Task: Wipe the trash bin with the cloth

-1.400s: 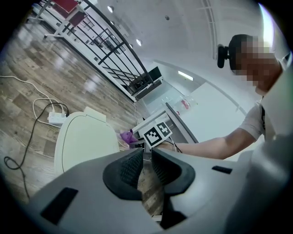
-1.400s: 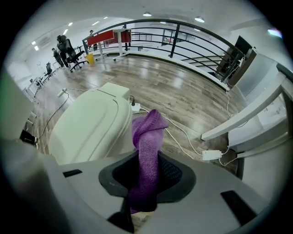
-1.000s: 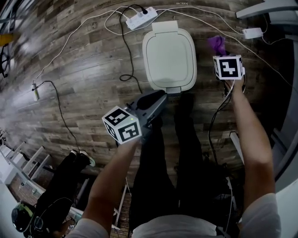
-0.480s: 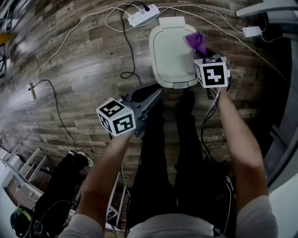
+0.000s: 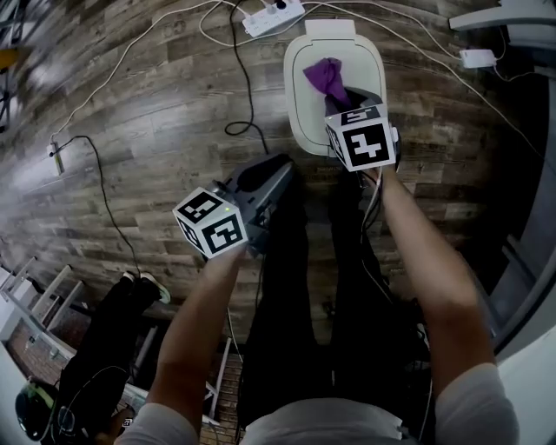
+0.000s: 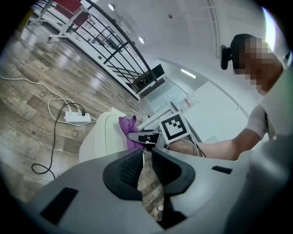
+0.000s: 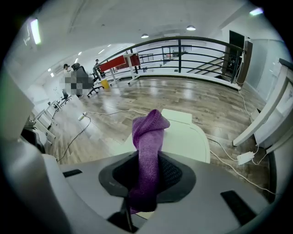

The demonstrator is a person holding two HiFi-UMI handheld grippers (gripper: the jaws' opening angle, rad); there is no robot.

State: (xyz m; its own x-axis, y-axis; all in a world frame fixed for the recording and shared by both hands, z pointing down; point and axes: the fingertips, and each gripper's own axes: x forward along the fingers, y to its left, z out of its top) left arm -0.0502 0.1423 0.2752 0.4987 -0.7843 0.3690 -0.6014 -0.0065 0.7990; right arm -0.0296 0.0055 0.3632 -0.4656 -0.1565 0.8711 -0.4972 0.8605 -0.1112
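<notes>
Right hand-held gripper (image 5: 346, 98) with cloth (image 5: 328, 78) above bin (image 5: 304, 117)

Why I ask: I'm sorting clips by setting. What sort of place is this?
Probably an open-plan office or lab, perhaps on an upper level: wood-plank floor, a long black railing, desks with people in the distance, and a power strip trailing cables.

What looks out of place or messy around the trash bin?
Nothing looks spilled or damaged. Loose cables sprawl over the floor beside the trash bin, near a power strip. The cloth is bunched in the right gripper.
</notes>
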